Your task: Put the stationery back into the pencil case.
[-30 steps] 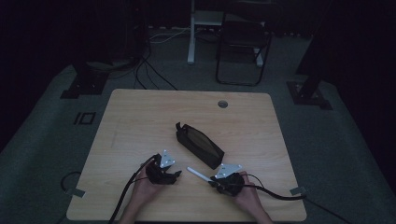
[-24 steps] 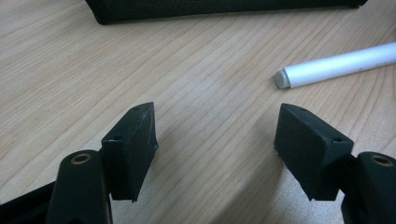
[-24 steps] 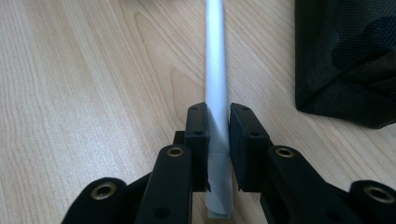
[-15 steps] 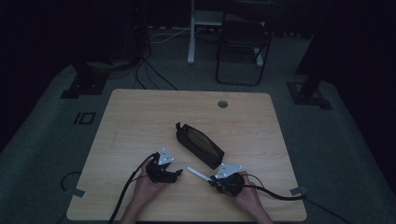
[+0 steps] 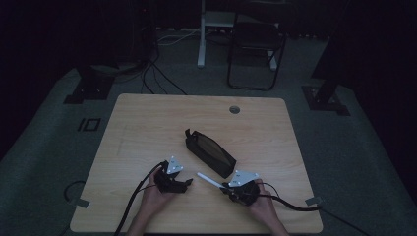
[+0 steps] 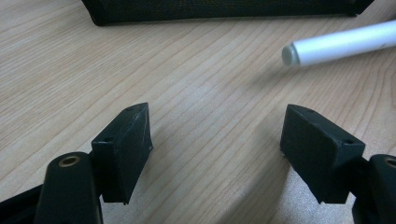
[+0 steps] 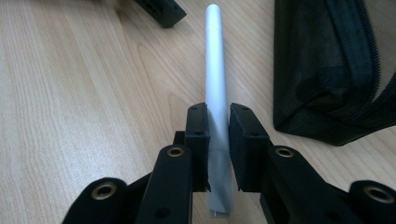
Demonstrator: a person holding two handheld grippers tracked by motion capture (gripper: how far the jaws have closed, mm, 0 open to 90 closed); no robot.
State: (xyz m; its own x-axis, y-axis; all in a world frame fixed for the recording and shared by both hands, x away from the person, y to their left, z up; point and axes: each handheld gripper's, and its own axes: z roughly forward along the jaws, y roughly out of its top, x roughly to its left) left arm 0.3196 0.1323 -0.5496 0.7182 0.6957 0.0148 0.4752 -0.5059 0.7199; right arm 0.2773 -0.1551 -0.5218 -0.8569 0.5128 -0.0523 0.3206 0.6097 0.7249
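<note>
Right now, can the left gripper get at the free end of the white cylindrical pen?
Probably yes. The left gripper stands open with nothing between its jaws, and bare wooden table lies between it and the white cylindrical pen, whose other end the right gripper clamps.

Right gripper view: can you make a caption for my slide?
Right gripper shut on a white pen beside a black mesh pouch on a wooden table.

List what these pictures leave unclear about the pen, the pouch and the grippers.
- Pen: its near end is hidden between the right gripper fingers in the right gripper view; the left gripper view cuts it off at the right edge.
- Pouch: the dim high view hides any contents; both gripper views crop it.
- Left gripper: open, nothing between its fingers.
</note>
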